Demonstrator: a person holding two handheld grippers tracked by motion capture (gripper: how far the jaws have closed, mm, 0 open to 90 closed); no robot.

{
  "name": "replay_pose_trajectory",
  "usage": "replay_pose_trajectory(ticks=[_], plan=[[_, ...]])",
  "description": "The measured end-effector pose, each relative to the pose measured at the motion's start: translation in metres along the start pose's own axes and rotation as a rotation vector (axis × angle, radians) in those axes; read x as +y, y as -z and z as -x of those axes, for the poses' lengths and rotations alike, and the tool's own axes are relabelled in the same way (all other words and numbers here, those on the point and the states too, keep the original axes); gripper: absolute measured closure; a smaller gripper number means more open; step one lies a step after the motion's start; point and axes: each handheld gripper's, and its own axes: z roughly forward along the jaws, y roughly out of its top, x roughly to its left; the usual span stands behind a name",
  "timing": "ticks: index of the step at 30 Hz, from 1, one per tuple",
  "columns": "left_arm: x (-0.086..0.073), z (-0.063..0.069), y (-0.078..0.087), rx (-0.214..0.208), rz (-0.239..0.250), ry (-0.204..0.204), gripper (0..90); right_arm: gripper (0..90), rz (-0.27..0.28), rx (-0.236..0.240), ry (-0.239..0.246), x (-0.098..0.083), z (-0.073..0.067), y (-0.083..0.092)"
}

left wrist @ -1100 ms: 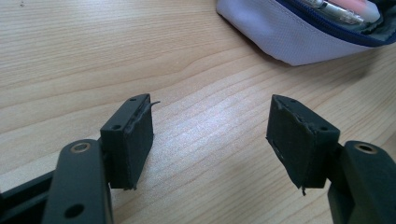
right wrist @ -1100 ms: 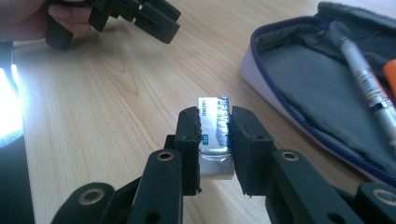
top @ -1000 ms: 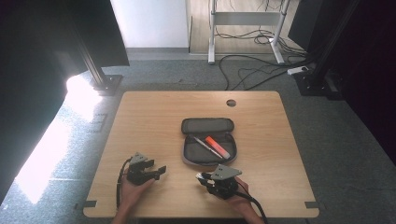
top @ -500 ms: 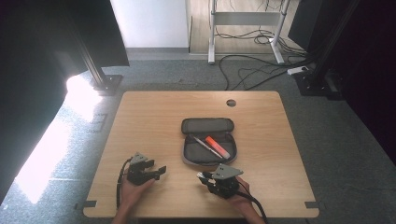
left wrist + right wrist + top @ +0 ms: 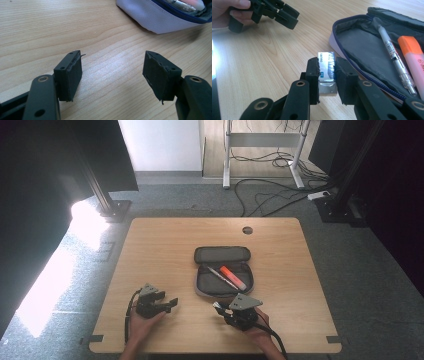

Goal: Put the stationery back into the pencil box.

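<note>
At the bottom of the high view, the right tongs [image 5: 220, 307] are seen clamped on a small wrapped eraser [image 5: 326, 72], which is held low in the right gripper view, just beside the near edge of the open case [image 5: 362, 47]. The left tongs [image 5: 172, 303], at lower left, are held wide apart with nothing between them above the bare surface [image 5: 165, 245]. In the case, mid-frame, a pen [image 5: 223, 278] and highlighter [image 5: 233, 277] are laid.

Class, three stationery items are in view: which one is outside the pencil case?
The eraser in its silvery wrapper: the right claw grips it over the table, while the white pen and orange highlighter lie inside the open pencil case.
</note>
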Motion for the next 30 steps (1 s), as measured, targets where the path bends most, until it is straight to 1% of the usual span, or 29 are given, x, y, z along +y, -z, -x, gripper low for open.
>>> replay_pose_trajectory(ticks=[5, 12, 18, 30], plan=[[0.0, 0.001, 0.0, -0.002, -0.002, -0.001, 32.1, 72.2, 0.003, -0.008, -0.005, 0.001, 0.003, 0.0], [0.0, 0.001, 0.001, 0.0, 0.002, -0.001, 32.1, 72.3, 0.003, -0.008, -0.007, 0.005, 0.007, -0.003], [0.0, 0.002, 0.0, -0.005, 0.0, -0.002, 32.1, 72.3, 0.011, -0.021, -0.012, 0.011, 0.012, -0.004], [0.0, 0.001, -0.001, -0.006, -0.004, -0.001, 32.1, 72.3, 0.007, -0.033, -0.018, 0.024, 0.022, -0.016]])
